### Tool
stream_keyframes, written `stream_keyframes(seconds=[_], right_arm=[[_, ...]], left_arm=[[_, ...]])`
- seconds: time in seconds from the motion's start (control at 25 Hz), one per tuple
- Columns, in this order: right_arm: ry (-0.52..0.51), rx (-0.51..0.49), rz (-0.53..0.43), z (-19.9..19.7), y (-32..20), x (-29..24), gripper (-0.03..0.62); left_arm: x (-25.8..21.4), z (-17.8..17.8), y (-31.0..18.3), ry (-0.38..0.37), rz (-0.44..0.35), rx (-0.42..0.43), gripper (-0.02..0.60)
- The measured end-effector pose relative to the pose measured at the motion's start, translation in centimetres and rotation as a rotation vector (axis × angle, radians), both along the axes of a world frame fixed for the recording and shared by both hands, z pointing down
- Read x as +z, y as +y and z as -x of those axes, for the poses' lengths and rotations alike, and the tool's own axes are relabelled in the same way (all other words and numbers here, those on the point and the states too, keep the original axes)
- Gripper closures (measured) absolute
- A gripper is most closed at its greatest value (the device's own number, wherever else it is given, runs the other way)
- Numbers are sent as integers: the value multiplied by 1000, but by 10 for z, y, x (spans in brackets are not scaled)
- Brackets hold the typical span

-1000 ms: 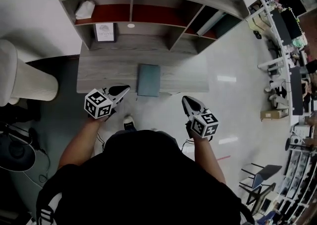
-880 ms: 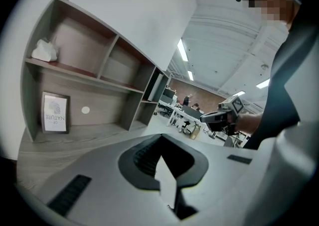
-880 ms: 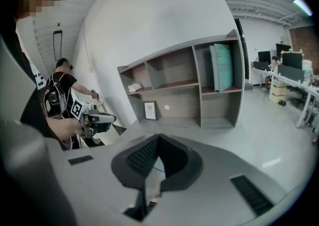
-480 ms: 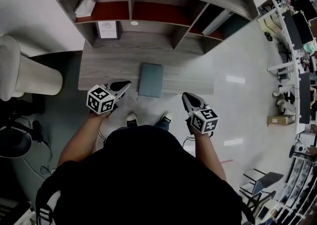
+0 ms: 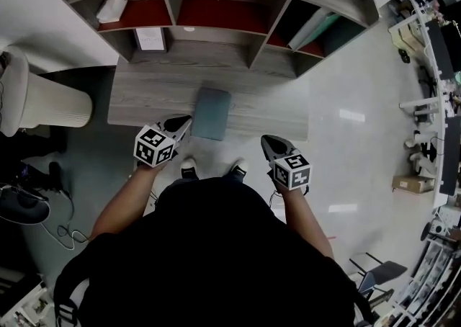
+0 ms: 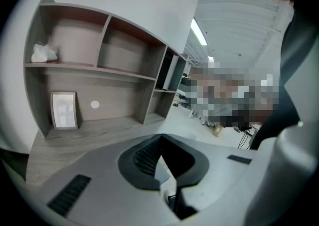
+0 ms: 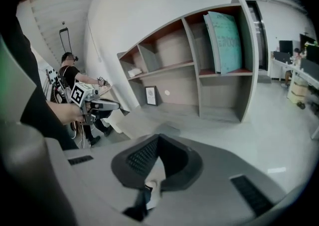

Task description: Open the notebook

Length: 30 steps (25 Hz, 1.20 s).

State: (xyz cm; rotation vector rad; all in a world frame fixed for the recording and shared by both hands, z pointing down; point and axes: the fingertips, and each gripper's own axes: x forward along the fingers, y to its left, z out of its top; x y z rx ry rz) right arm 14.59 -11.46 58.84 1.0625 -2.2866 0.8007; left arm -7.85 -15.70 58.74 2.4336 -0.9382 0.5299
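**While the cover lies shut, both grippers wait at the desk's front edge**

Since neither tool holds anything, the step in hand looks like the approach. The left gripper (image 5: 183,123) has its jaws drawn together on nothing. Its tip is just beside the near left corner of the flat, closed grey-green notebook (image 5: 211,112), though I cannot tell whether it touches. The right gripper (image 5: 266,140), jaws likewise together and empty, hangs off the front of the desk, apart from the notebook on its right side.

The notebook lies near the front edge of the pale grey wood-grain desk (image 5: 144,95), roughly between the two tools. Next, I judge, one tip must reach a free edge of the cover and lift it while the other steadies the block. Which side carries the spine cannot be told. Closed jaws could slide under the cover, but pinching it would need them parted.

At the back of the desk stands a grey wooden shelf unit with red-brown back panels (image 5: 216,12). It holds a small framed picture (image 5: 150,39), a crumpled white cloth (image 5: 112,9) and a leaning teal book (image 5: 317,27), all well behind the notebook. Nothing lies between the grippers and the notebook. A white ribbed cylinder (image 5: 50,106) stands on the floor left of the desk.
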Motion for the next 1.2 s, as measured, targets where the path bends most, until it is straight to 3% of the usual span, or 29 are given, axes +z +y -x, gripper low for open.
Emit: stream_keyframes(seconds=[0.12,0.32,0.52,0.8,0.92,1.2], right_arm=[[10,-21,39,-12,1,18,594],[35,-48,86,-30,-1,44,594],[49,-59,122,-47,-2,64,594],[65,-63,164,-73,1,82,594],[60,-53,189,-82,6,92,594],[75,-57,214,-101,13,103,594]], left_arm=[[22,-7,-2,-31,47,-40,572],[67,-11,0,-158,82,-62,572],[105,-28,6,-246,103,-47,571],[142,-70,16,-318,135,51,569],[160,-84,27,-359,156,106,506],[195,-105,41,-486,150,213,482]])
